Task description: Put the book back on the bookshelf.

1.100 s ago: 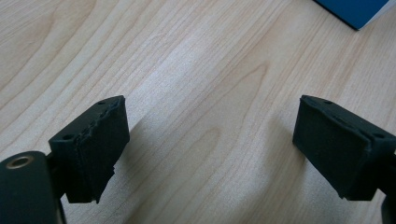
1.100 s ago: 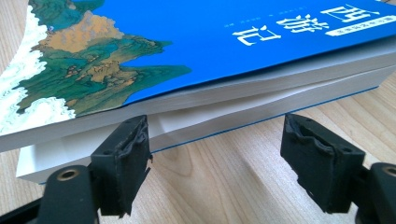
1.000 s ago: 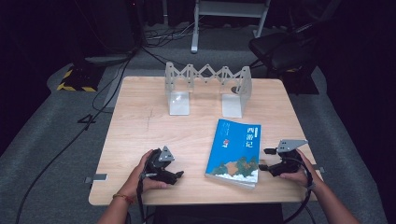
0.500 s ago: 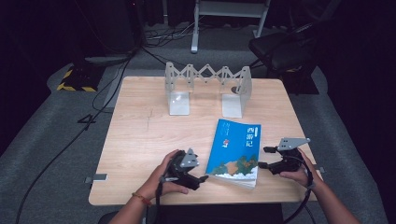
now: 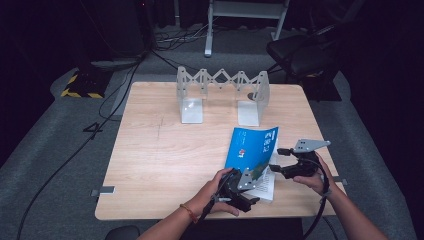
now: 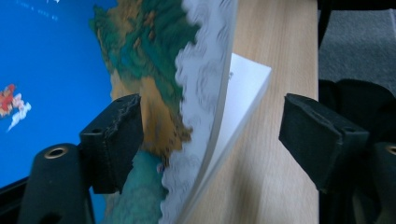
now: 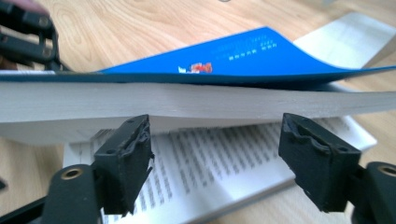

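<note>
Paperback being pried open near the desk's front right corner!
Both tongs released: left gripper straddles the blue book's floppy cover, right gripper faces limp pages. Take the thick block.

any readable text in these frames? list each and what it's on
"4": marked on the grey floor left of the table.
Book cover: white characters along its far edge, too small and blurred to read.
Open page of the book: printed lines of text, too blurred to read.
Nothing legible on the metal rack.
</note>
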`<action>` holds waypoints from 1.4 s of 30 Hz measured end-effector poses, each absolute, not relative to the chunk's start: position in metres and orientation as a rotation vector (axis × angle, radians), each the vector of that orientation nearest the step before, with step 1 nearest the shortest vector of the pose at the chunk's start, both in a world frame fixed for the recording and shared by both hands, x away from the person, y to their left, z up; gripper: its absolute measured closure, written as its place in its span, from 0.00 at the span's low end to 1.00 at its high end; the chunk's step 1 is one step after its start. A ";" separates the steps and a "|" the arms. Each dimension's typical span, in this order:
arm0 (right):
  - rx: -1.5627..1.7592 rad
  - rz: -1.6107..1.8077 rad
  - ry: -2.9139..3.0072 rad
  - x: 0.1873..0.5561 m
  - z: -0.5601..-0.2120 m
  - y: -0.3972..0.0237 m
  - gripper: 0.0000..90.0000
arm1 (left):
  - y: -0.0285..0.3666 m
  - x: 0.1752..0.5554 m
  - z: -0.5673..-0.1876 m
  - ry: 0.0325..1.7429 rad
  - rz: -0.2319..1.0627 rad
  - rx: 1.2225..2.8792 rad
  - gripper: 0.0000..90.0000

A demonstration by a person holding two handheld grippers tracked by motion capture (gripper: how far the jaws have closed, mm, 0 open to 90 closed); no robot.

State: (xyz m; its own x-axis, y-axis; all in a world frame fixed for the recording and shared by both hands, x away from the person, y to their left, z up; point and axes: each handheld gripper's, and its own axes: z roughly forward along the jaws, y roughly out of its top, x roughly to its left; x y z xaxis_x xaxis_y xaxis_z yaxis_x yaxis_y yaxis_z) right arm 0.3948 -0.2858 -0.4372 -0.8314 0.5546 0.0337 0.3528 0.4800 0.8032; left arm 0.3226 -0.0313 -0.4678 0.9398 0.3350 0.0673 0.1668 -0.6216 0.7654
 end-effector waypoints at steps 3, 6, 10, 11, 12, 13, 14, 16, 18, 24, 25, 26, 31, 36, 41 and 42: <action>0.788 1.276 2.481 0.397 -0.434 -0.279 0.24 | -0.035 0.322 -0.468 0.406 0.308 2.219 0.34; 0.790 1.267 2.478 0.397 -0.433 -0.277 0.24 | -0.034 0.323 -0.469 0.425 0.364 2.210 0.47; 0.814 1.283 2.467 0.399 -0.434 -0.279 0.22 | -0.024 0.327 -0.464 0.433 0.348 2.169 0.68; 0.815 1.285 2.463 0.399 -0.434 -0.279 0.22 | -0.021 0.327 -0.462 0.434 0.355 2.155 0.71; 0.819 1.288 2.457 0.400 -0.434 -0.281 0.22 | -0.018 0.328 -0.460 0.438 0.354 2.139 0.75; 0.826 1.298 2.452 0.400 -0.434 -0.283 0.22 | -0.013 0.329 -0.457 0.441 0.340 2.124 0.78; 0.831 1.313 2.448 0.400 -0.434 -0.285 0.22 | -0.009 0.330 -0.454 0.443 0.333 2.111 0.82; 0.837 1.340 2.443 0.401 -0.434 -0.288 0.21 | -0.002 0.332 -0.450 0.431 0.338 2.106 0.85; 0.829 1.349 2.451 0.400 -0.435 -0.287 0.21 | 0.003 0.333 -0.447 0.412 0.361 2.131 0.87; 0.755 1.300 2.477 0.392 -0.440 -0.283 0.25 | 0.025 0.338 -0.446 0.381 0.351 2.158 0.89; 0.730 1.310 2.484 0.390 -0.439 -0.285 0.26 | 0.029 0.339 -0.446 0.377 0.339 2.157 0.89; 0.694 1.323 2.485 0.388 -0.438 -0.286 0.28 | 0.034 0.340 -0.446 0.374 0.332 2.161 0.89; 0.535 1.371 2.458 0.378 -0.424 -0.284 0.33 | 0.054 0.343 -0.447 0.364 0.329 2.184 0.88; 0.401 1.358 2.496 0.377 -0.426 -0.263 0.35 | 0.070 0.344 -0.448 0.374 0.324 2.198 0.88; 0.282 1.313 2.518 0.386 -0.436 -0.244 0.39 | 0.085 0.348 -0.449 0.390 0.319 2.201 0.87; 0.259 1.317 2.517 0.388 -0.436 -0.244 0.41 | 0.088 0.349 -0.450 0.394 0.312 2.199 0.87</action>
